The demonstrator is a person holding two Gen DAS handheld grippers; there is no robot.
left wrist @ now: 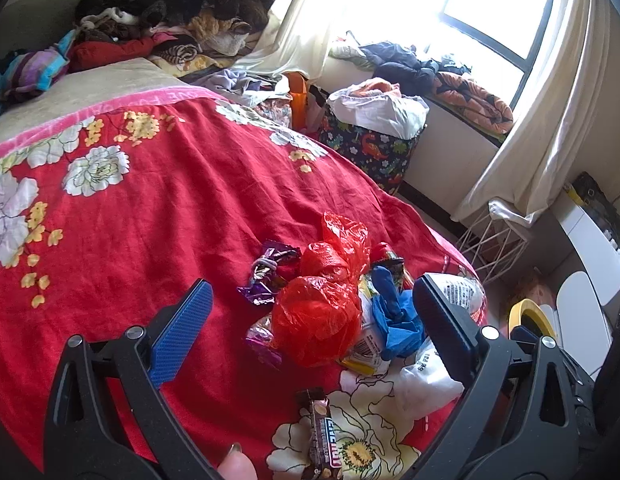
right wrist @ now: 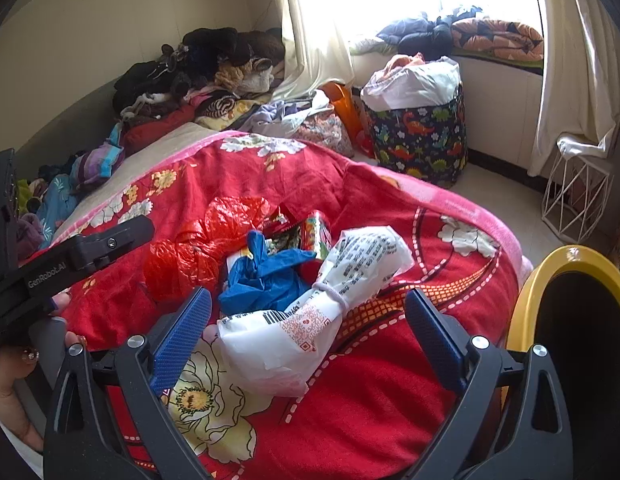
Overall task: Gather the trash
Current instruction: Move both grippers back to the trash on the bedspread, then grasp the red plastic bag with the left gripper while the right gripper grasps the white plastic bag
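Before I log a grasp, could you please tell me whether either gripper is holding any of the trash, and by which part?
Nothing is held. The left gripper and right gripper both have open jaws above the trash on the bed.

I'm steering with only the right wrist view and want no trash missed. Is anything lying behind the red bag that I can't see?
Observer: Yes, a purple wrapper lies on the blanket, left of the red bag.
Operator: Anything nearer?
Observer: A brown snack bar lies below the open left gripper.
Operator: Any under the red bag?
Observer: A yellow packet pokes out beside the blue bag.
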